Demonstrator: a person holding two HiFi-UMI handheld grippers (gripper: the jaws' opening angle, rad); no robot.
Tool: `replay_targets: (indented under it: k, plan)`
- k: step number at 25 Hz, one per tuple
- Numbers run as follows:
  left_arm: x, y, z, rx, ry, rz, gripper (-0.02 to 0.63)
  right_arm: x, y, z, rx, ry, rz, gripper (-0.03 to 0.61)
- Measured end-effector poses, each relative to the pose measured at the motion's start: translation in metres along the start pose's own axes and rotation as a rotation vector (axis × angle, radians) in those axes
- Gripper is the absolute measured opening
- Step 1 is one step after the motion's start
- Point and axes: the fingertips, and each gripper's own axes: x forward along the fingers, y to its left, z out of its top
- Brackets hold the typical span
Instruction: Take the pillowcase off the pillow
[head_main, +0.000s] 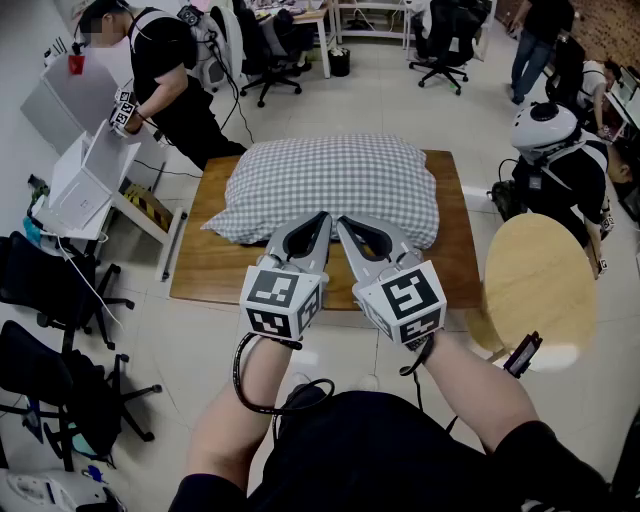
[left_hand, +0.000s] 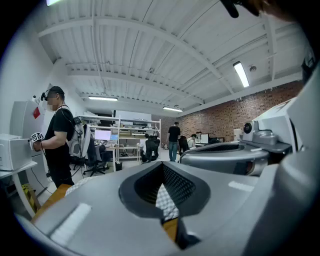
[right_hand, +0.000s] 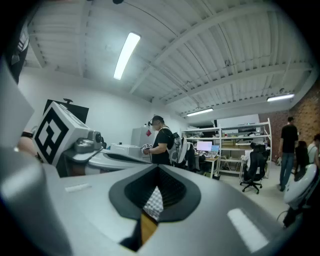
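Holds grey plastic left gripper and right gripper, both pinched shut and empty, at the near edge of a plump pillow on a brown wooden table (grey-checked fabric pillowcase not yet off).

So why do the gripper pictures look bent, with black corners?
Left and right gripper views: wide-angle bending, dark corners, near jaws soft; long ceiling lamp glares in the right one. Head view: straighter, evenly lit, grey checked pillow sharp.
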Motion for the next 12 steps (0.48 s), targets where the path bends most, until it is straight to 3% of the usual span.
replay_targets:
  k: [12]
  plan:
    - [0.015,0.022,-0.023,-0.016,0.017,0.039,0.002,0.020,-0.014,-0.025,0.003,0.009,0.017,0.000]
